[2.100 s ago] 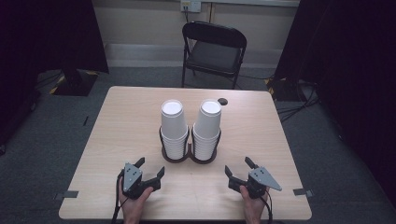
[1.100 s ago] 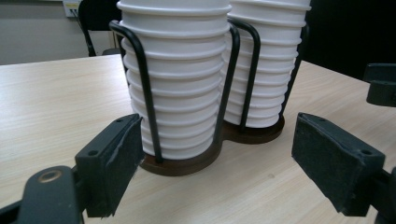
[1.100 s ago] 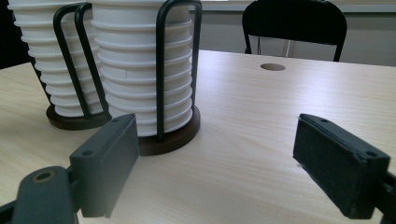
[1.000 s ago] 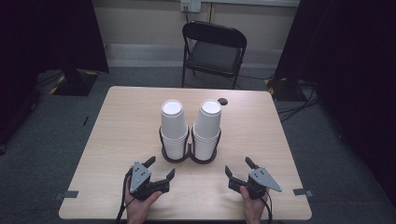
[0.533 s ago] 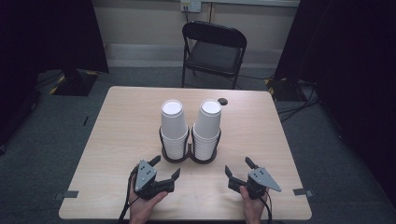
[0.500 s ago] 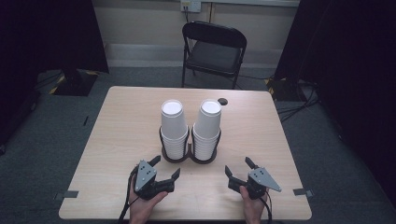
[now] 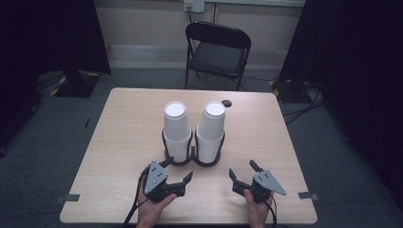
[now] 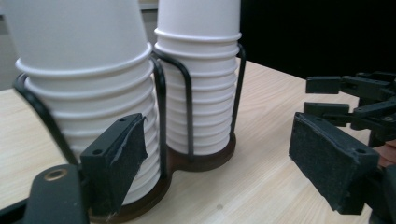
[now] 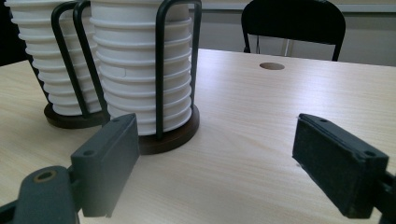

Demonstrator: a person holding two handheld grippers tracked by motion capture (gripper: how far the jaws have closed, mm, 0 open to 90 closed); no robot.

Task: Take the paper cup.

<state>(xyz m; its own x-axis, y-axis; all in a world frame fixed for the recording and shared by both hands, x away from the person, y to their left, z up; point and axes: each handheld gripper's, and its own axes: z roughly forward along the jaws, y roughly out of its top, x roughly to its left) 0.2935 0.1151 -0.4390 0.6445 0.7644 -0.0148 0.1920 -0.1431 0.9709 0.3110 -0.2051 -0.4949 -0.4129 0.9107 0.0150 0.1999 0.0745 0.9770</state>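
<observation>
Two stacks of white paper cups, upside down, stand in a black wire holder point(image 7: 192, 159) with a dark base at the table's middle: the left stack point(image 7: 177, 124) and the right stack point(image 7: 211, 124). My left gripper point(image 7: 179, 168) is open just in front of the holder's left ring, nothing between its jaws, which have just been closing a little. In the left gripper view the left gripper point(image 8: 217, 149) frames both stacks point(image 8: 88, 93) point(image 8: 201, 93), with the right gripper point(image 8: 355, 102) beyond. My right gripper point(image 7: 241, 167) is open, right of the holder; the right gripper point(image 9: 215, 158) spans bare table beside the near stack point(image 9: 140, 70).
A black folding chair point(image 7: 216, 50) stands behind the wooden table point(image 7: 128, 123). A small round hole point(image 7: 226, 102) sits near the table's far edge, behind the right stack. Dark curtains hang at both sides, and cables lie on the floor at the right.
My left hand has moved forward and to the right, closer to the cup holder, and lifted a little. The right hand has stayed where it was.
</observation>
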